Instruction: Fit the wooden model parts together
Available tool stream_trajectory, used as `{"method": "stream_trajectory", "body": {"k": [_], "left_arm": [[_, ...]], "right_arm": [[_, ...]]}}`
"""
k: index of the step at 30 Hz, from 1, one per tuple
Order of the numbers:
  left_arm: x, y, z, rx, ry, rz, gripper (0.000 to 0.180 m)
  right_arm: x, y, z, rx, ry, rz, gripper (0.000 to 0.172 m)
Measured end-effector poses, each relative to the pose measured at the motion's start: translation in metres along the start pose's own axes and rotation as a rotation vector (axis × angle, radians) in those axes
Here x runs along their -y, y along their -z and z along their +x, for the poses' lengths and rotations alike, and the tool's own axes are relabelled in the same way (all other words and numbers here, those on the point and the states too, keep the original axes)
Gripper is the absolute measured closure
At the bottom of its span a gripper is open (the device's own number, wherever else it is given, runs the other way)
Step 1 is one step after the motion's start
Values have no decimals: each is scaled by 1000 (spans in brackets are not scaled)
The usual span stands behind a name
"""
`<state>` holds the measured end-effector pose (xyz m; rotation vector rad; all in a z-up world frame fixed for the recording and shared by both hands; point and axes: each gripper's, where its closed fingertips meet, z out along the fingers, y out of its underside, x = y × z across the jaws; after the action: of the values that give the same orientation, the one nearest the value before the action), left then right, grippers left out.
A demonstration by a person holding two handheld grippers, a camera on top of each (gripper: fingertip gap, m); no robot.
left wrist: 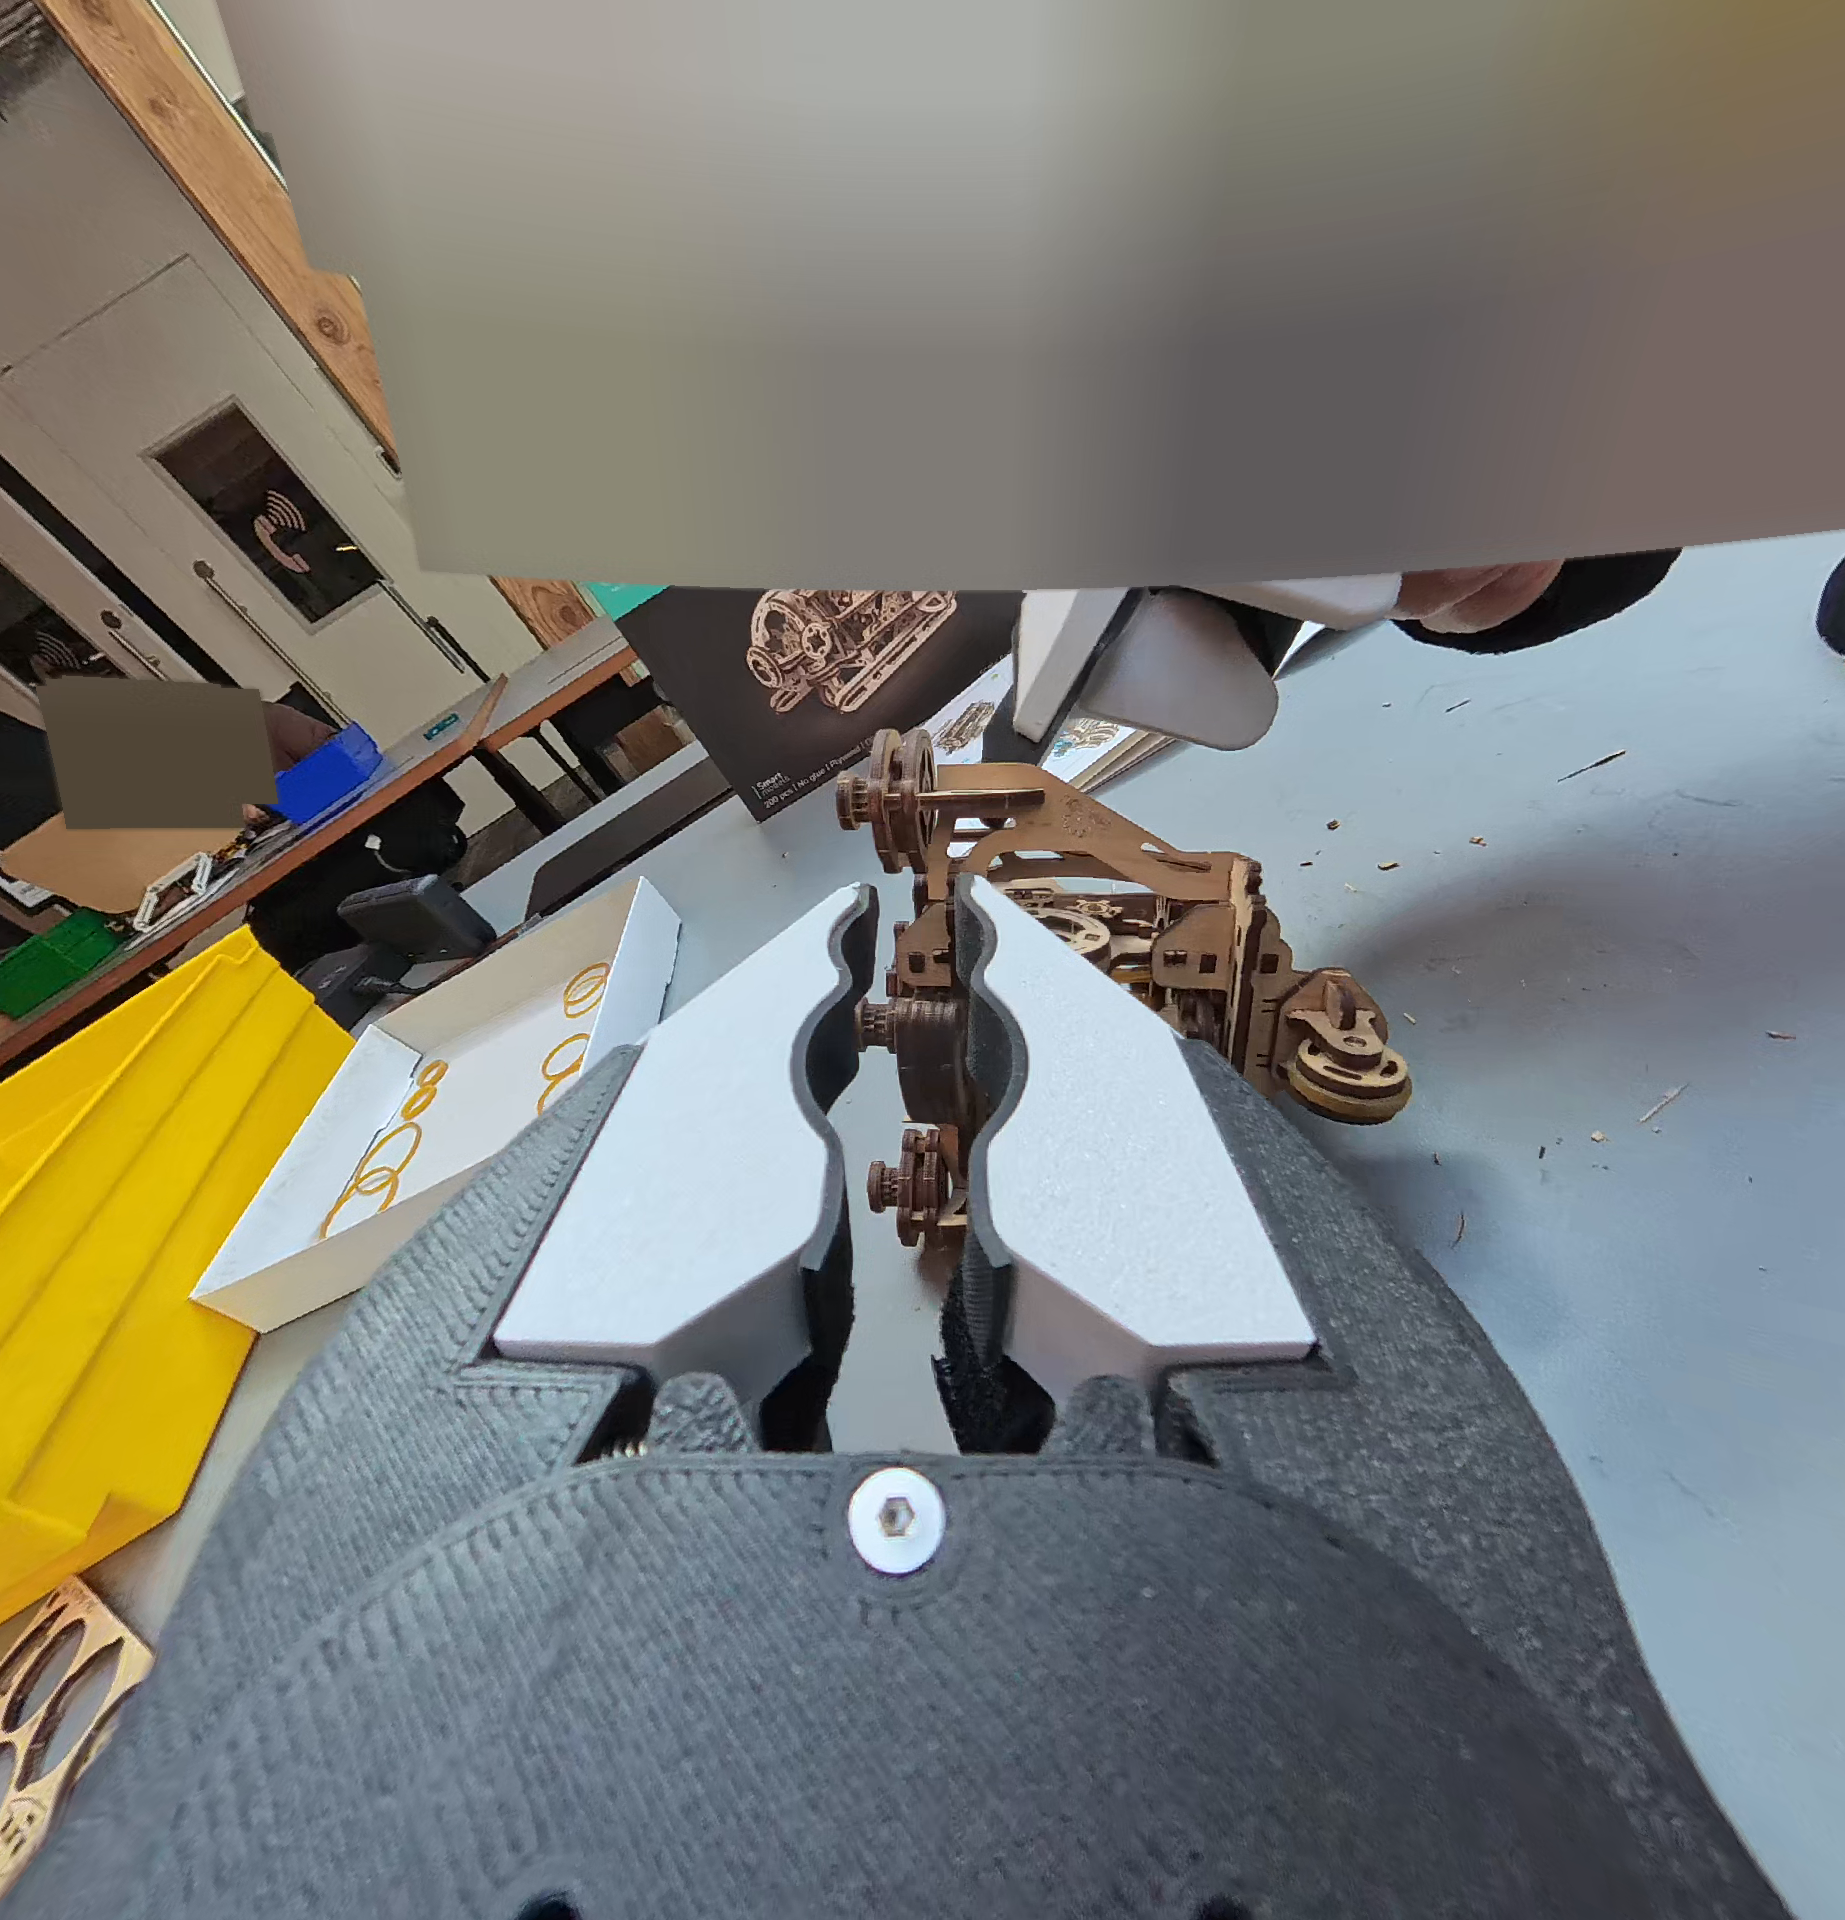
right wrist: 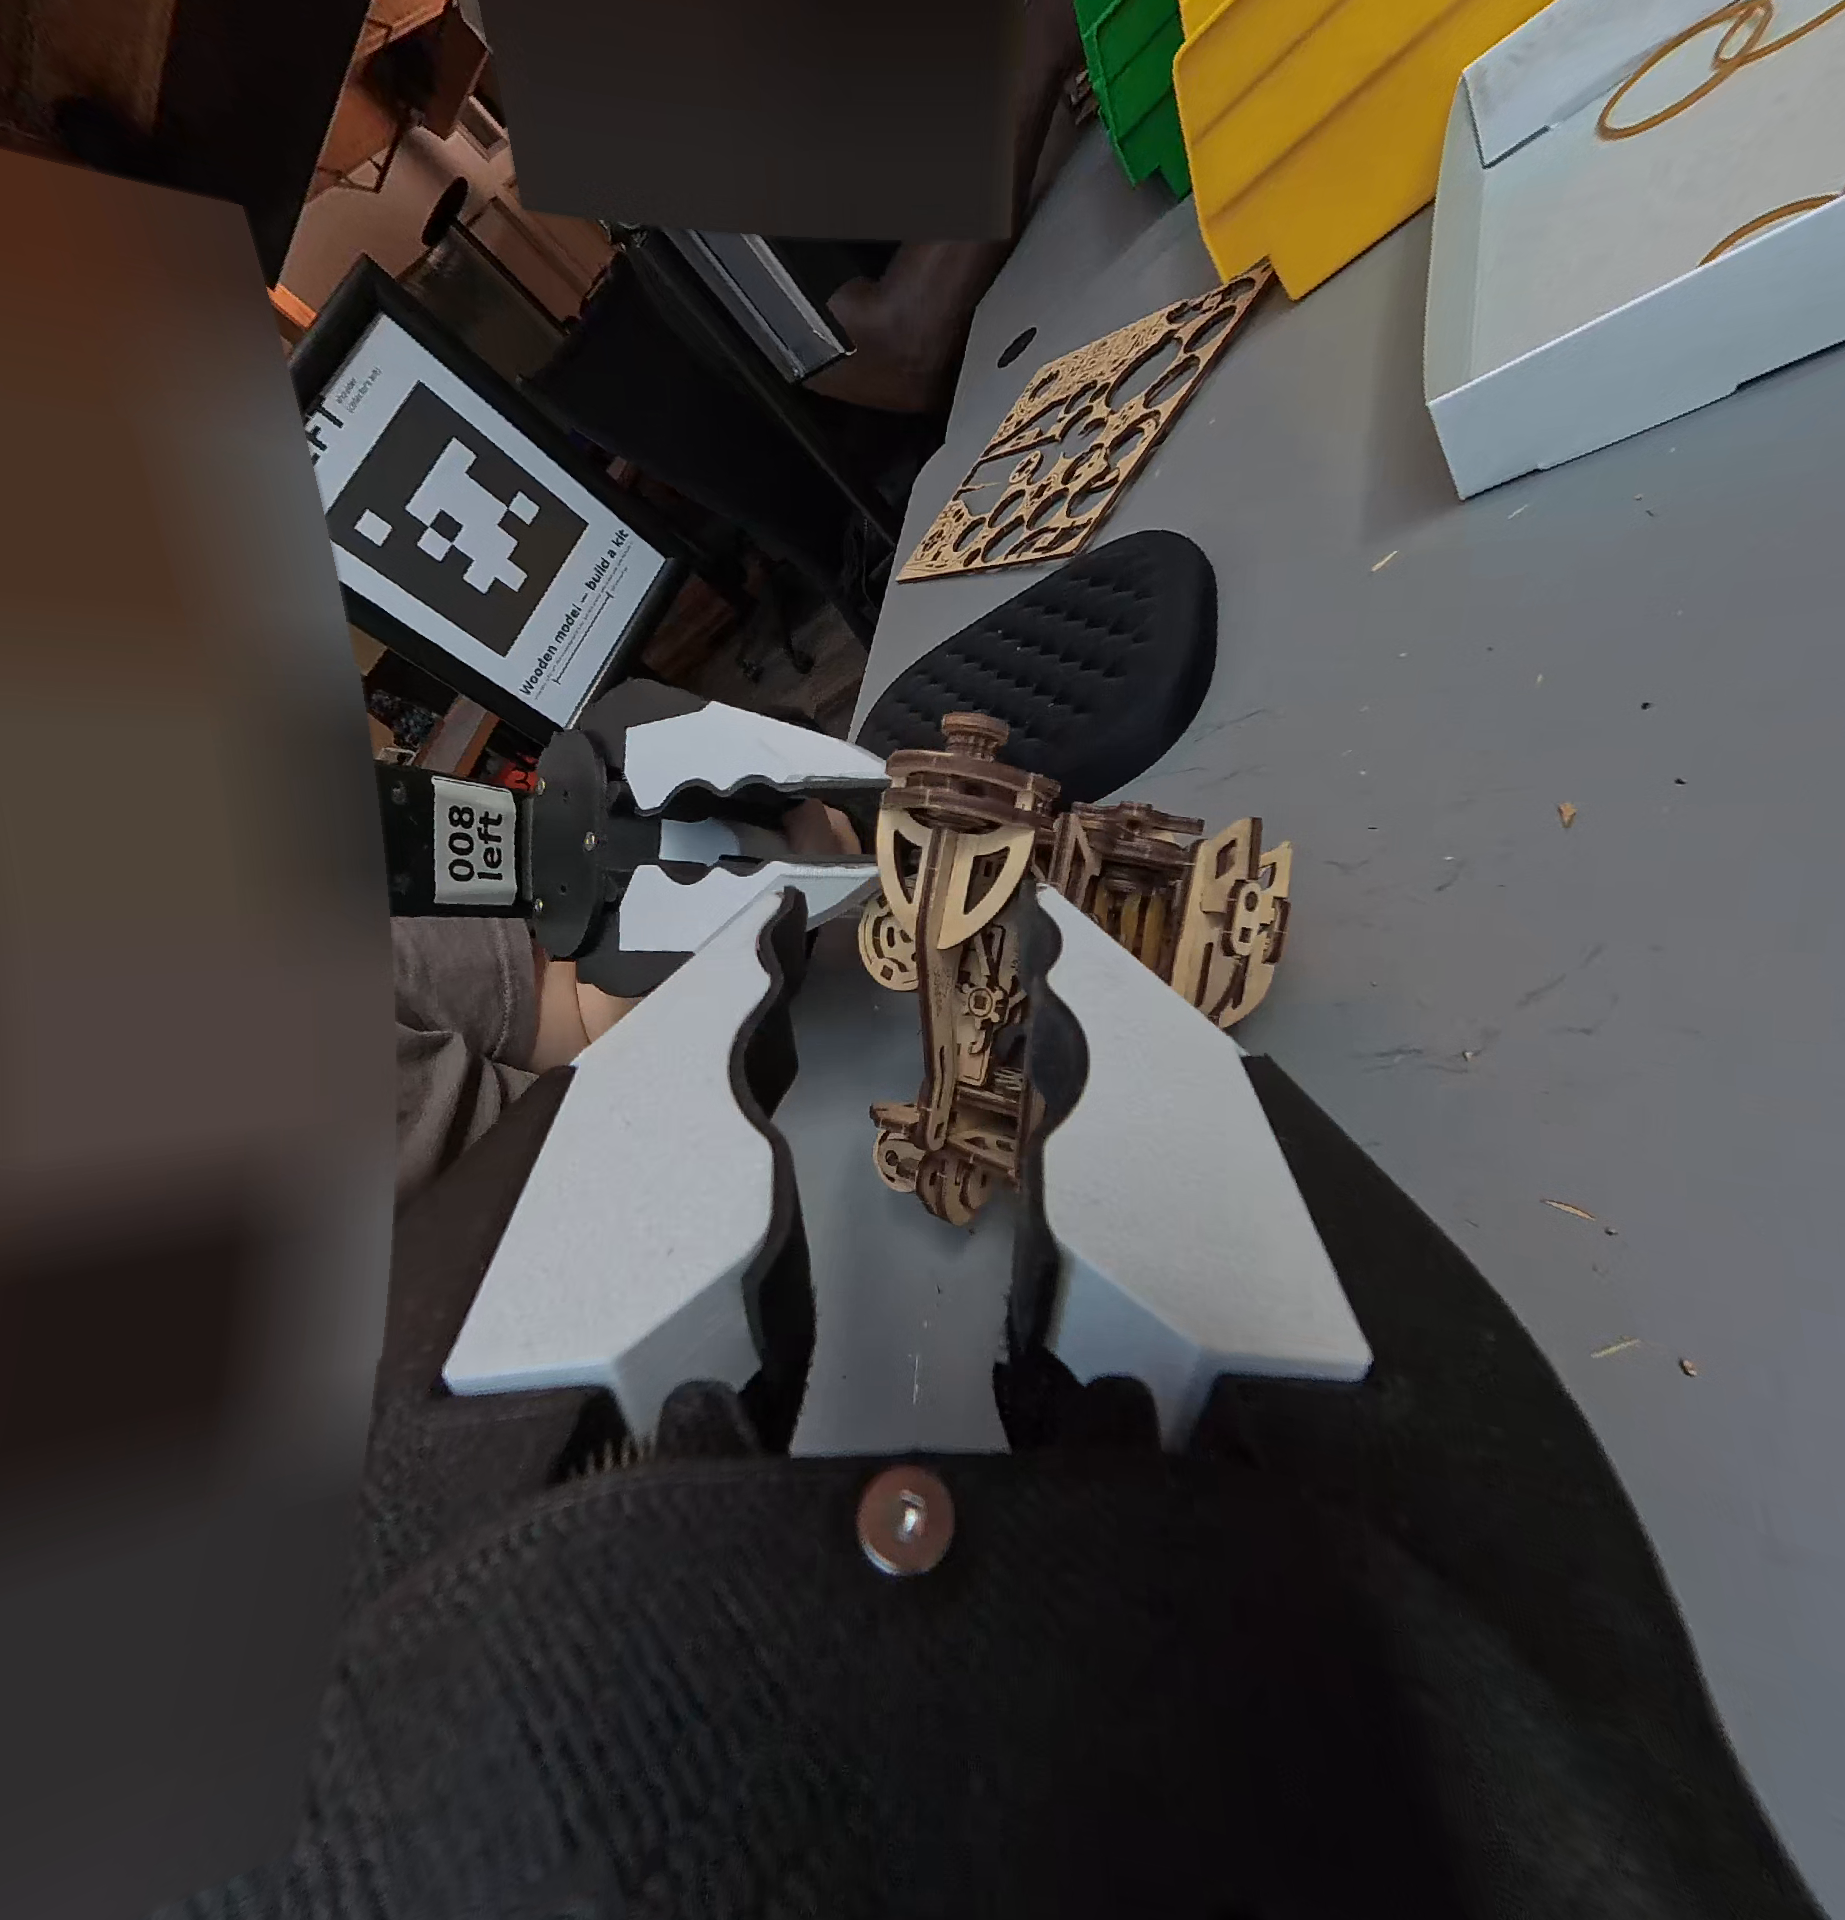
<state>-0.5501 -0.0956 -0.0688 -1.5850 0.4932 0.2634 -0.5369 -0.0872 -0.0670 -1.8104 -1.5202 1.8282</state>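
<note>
Plainly, the wooden model (left wrist: 1157, 935), laser-cut brown plywood with gears, pegs and small wheels, lies on the grey table (left wrist: 1624, 1143). The left gripper (left wrist: 916, 894) stands slightly apart around its wheeled side; the right gripper (right wrist: 913, 899) gapes wide, one pad against it. A white tray (left wrist: 398, 1164) holds yellow rubber bands (left wrist: 378, 1184); a yellow bin (left wrist: 118, 1195) is cut off at the frame's edge.

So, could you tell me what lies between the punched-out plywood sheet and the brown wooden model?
A black ribbed oval pad lies between sheet and model; the right wrist view shows it.
</note>
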Motion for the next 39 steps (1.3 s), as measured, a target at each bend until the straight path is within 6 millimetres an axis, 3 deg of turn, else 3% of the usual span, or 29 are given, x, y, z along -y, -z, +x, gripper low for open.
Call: {"method": "stream_trajectory", "body": {"k": [5, 9, 20, 31, 39], "left_arm": [[1, 9, 1, -109, 150, 35, 165], [-1, 10, 2, -229, 275, 35, 151], [-3, 3, 12, -351, 273, 7, 145], [-3, 7, -11, -524, 549, -8, 134], [-23, 3, -17, -538, 461, -141, 122]], "right_arm": [[-2, 3, 7, -45, 24, -14, 131], [-4, 6, 12, -84, 54, -34, 128], [-13, 5, 13, -126, 95, -96, 127], [-13, 7, 18, -118, 71, -89, 128], [-12, 11, 24, -133, 85, -99, 128]]}}
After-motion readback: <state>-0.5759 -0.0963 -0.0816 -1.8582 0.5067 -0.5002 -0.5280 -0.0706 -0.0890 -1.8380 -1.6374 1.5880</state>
